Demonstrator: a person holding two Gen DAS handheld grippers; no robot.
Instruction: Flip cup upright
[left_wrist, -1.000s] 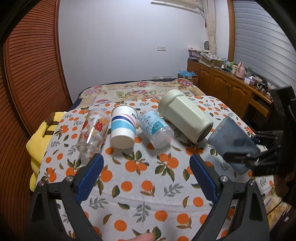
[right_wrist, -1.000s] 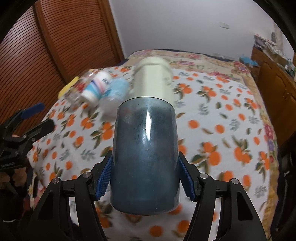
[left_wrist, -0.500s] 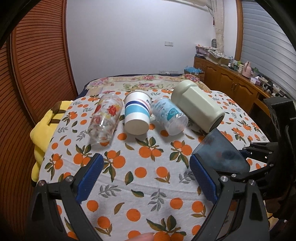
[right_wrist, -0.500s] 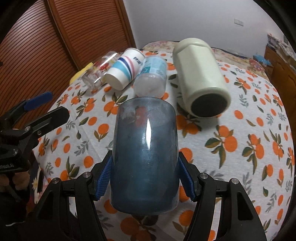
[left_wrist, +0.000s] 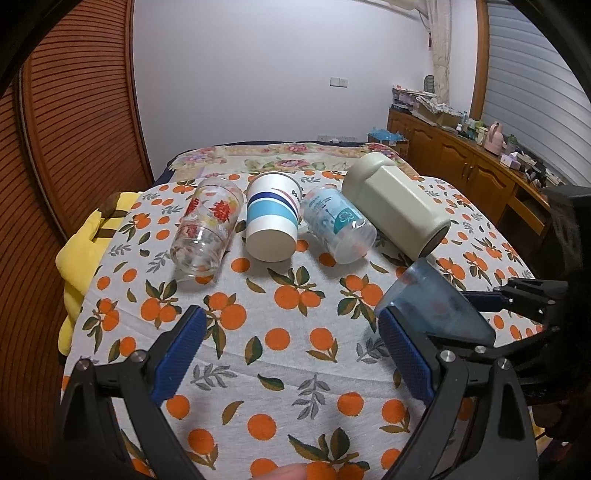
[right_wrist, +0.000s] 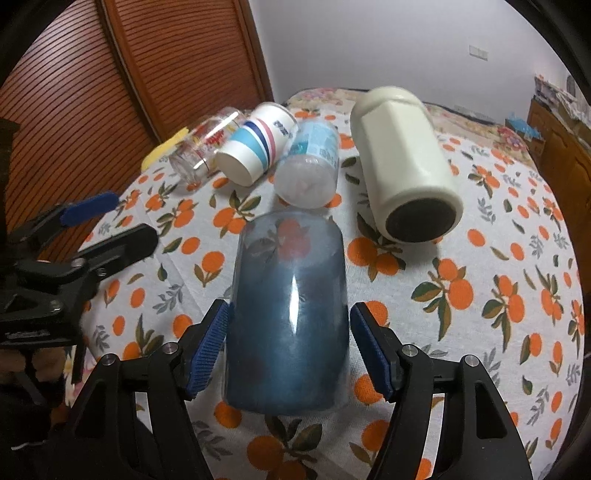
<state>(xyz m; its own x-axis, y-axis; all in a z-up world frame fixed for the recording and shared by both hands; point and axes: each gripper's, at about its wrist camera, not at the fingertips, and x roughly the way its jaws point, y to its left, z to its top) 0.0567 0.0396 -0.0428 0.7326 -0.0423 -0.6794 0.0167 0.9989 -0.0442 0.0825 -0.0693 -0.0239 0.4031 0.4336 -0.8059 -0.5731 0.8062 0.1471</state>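
Observation:
A translucent dark blue cup (right_wrist: 290, 314) sits between the blue pads of my right gripper (right_wrist: 290, 350), which is shut on it. The cup stands over the orange-print cloth (right_wrist: 480, 295), its far end tipped away from the camera. In the left wrist view the blue cup (left_wrist: 436, 310) appears tilted at the right, beside my right fingers. My left gripper (left_wrist: 291, 354) is open and empty above the cloth's near part. It also shows in the right wrist view (right_wrist: 96, 225) at the left.
Several cups lie on their sides in a row at the back: a flowered glass (left_wrist: 207, 229), a striped paper cup (left_wrist: 273, 221), a clear plastic cup (left_wrist: 338, 229) and a big cream tumbler (left_wrist: 399, 206). A yellow cushion (left_wrist: 88, 240) lies at the left edge.
My right gripper has brought the blue cup lower and closer to the cloth, tipping its far end forward. My left gripper has held nearly still and stayed open.

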